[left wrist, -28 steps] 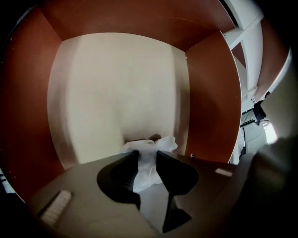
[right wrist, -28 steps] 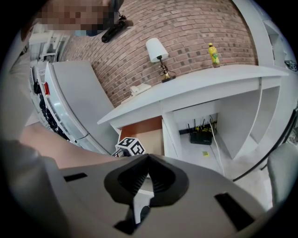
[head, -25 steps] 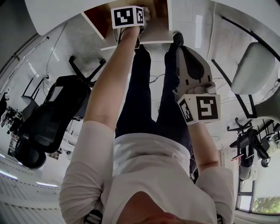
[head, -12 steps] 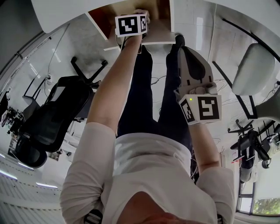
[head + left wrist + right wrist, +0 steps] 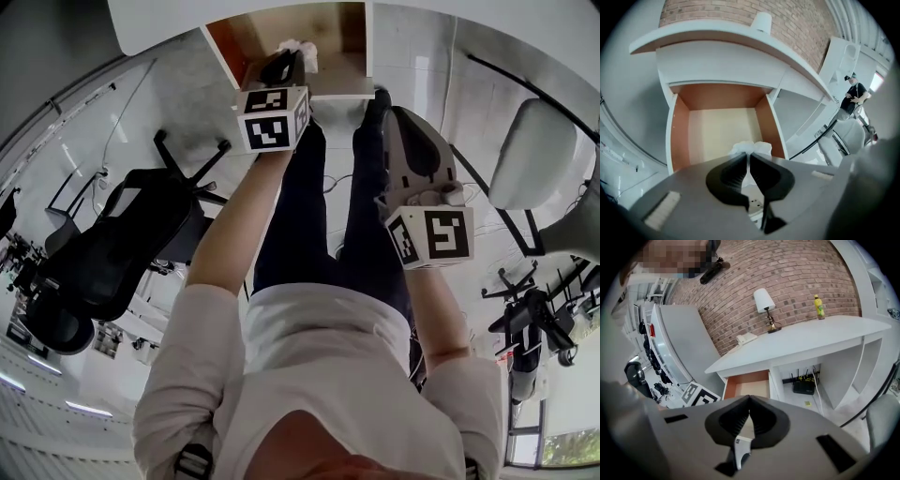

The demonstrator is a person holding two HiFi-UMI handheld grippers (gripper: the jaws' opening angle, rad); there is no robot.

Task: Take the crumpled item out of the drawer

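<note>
The white desk's drawer [image 5: 717, 131] stands pulled open, with orange-brown walls and a pale floor. A crumpled white item [image 5: 752, 148] is pinched between the black jaws of my left gripper [image 5: 749, 158], just above the drawer's front edge. In the head view, the left gripper [image 5: 284, 66] holds the crumpled item [image 5: 300, 47] in front of the open drawer [image 5: 328, 37]. My right gripper [image 5: 392, 111] hangs lower on the right, over the person's leg. Its jaws [image 5: 749, 399] are shut on nothing, and the drawer [image 5: 750, 380] lies ahead of them.
The desk top [image 5: 811, 336] carries a lamp [image 5: 764, 301] and a yellow bottle [image 5: 818, 306]; a black router [image 5: 804, 386] sits underneath. A black office chair [image 5: 103, 253] stands to the left and a white chair [image 5: 539, 155] to the right. A person [image 5: 855, 91] stands far right.
The left gripper has drawn back out of the drawer toward the person, with the white crumpled item between its jaws. The right gripper has barely moved.
</note>
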